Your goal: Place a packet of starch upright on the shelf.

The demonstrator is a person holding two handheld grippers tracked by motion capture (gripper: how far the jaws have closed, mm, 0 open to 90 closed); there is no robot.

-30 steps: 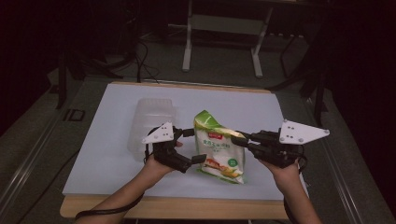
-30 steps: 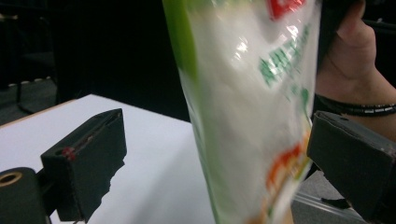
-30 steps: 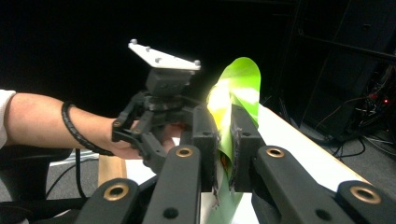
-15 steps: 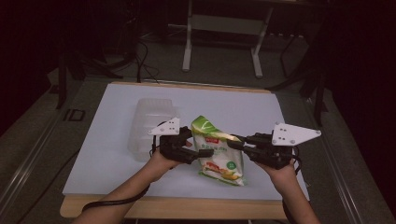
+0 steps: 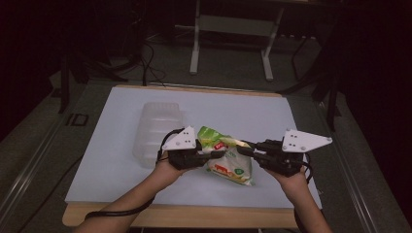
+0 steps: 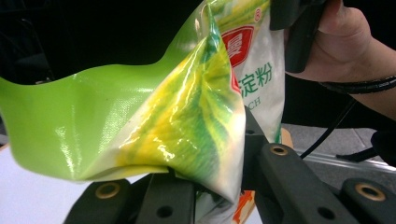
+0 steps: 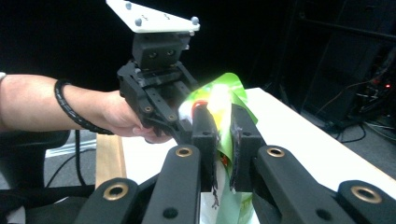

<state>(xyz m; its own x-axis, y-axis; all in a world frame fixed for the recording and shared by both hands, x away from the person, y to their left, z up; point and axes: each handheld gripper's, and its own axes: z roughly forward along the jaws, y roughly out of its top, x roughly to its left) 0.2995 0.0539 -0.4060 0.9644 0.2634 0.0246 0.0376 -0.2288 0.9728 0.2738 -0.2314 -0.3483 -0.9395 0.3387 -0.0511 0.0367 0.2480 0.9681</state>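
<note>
Since a second ago, the left hand-held gripper (image 5: pixel 218 154) has been closed on the green bag (image 5: pixel 228 158). Its top edge is now pinched from both sides, as the right hand-held gripper (image 5: pixel 243 150) is pressed on it too. The bag is held just above the tabletop (image 5: pixel 243 109), so it can likely be pulled open next.

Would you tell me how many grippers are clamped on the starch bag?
2: the left gripper on the starch bag left edge, the right gripper on its right edge.
</note>
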